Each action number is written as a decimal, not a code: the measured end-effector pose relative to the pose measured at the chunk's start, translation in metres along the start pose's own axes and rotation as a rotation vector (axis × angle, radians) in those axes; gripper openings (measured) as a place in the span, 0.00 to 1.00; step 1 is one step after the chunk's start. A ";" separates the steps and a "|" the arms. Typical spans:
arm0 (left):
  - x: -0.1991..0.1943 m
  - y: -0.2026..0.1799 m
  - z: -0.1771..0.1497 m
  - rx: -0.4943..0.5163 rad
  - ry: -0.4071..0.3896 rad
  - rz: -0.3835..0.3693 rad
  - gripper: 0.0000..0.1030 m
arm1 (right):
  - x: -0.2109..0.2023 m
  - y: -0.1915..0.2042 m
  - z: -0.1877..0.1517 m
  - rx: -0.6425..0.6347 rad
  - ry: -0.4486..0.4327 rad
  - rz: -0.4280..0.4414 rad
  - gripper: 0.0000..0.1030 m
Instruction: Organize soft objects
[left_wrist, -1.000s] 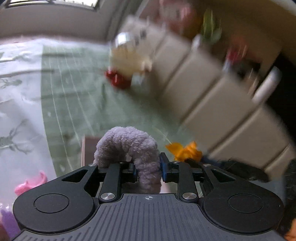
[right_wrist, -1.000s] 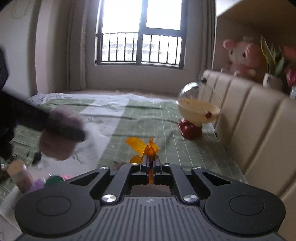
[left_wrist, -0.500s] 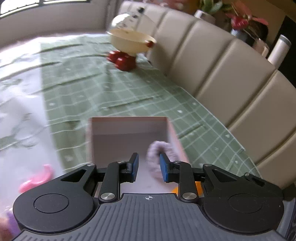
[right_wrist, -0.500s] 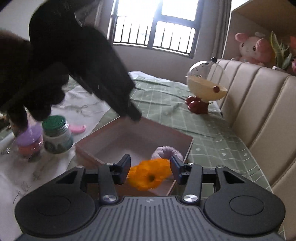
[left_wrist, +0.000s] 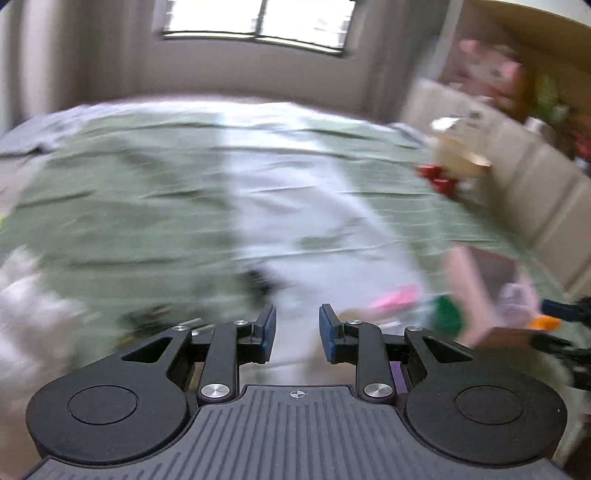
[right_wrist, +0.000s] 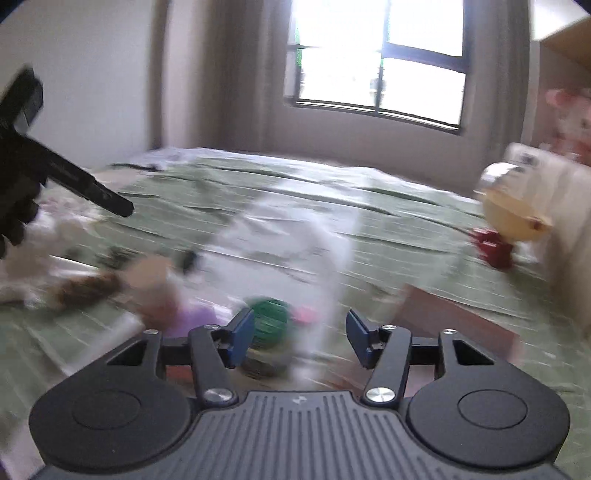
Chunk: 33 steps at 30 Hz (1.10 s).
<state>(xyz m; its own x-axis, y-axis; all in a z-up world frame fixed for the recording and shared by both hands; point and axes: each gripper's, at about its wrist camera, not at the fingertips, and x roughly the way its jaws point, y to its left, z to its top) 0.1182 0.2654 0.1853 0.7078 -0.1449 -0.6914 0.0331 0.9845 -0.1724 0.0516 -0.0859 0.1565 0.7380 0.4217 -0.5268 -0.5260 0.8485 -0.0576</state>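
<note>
Both views are motion-blurred. My left gripper (left_wrist: 297, 334) is open and empty above the green checked cloth. The pink box (left_wrist: 476, 295) stands at the right of the left wrist view, with the purple fuzzy scrunchie (left_wrist: 515, 301) and the orange flower (left_wrist: 545, 323) inside it. My right gripper (right_wrist: 301, 339) is open and empty; the box's edge (right_wrist: 458, 314) lies just right of it. A white fluffy soft thing (right_wrist: 27, 258) lies at the far left, also in the left wrist view (left_wrist: 26, 314). The left gripper's body (right_wrist: 74, 184) shows above it.
A green-lidded jar (right_wrist: 267, 325), a purple jar (right_wrist: 195, 317) and a pink clip (left_wrist: 395, 299) lie near the box. A cream and red toy (right_wrist: 509, 221) stands by the beige padded headboard (left_wrist: 535, 184). A brown fuzzy item (right_wrist: 88, 288) lies at left.
Both grippers let go of their items into the pink box, pulled back and swung left. The scrunchie and the orange flower now lie in the box.
</note>
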 end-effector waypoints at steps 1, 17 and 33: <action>0.000 0.014 -0.006 -0.007 0.008 0.029 0.27 | 0.006 0.017 0.005 -0.015 0.005 0.028 0.55; 0.056 0.066 -0.057 -0.043 0.046 0.021 0.27 | 0.064 0.172 -0.015 -0.242 0.148 0.243 0.55; 0.099 0.053 -0.092 -0.212 0.192 -0.024 0.24 | 0.077 0.171 -0.034 -0.187 0.197 0.246 0.55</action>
<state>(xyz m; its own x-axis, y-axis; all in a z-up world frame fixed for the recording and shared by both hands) 0.1255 0.2945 0.0433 0.5616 -0.2039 -0.8019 -0.1140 0.9408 -0.3191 0.0044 0.0805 0.0776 0.4934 0.5209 -0.6965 -0.7593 0.6486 -0.0528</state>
